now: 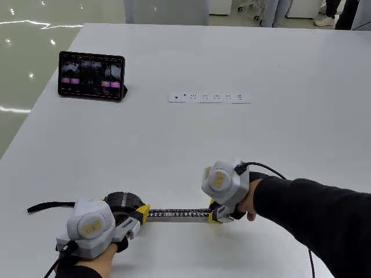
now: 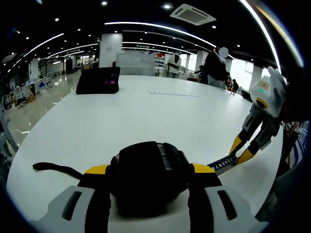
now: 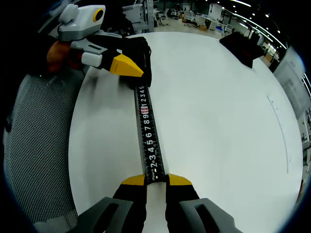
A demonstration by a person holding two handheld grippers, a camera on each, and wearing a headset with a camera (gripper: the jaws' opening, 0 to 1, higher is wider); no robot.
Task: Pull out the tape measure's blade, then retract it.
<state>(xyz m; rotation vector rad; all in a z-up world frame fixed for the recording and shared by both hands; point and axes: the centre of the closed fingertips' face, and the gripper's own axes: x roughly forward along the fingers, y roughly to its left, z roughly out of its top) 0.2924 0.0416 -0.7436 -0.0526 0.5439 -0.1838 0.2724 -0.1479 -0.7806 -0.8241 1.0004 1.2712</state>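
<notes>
Left gripper (image 1: 137,213): clamping case (image 2: 148,177).
Right gripper (image 3: 156,180): pinching blade (image 3: 147,131) end.
Blade: lying extended on table (image 1: 232,139) between the 2 grippers.

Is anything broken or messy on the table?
Nothing looks wrong. The left gripper clamps the tape measure, and the blade runs straight and flat along the table to the right gripper, which pinches its end. The tablet stands upright and the power strip lies flat.
</notes>
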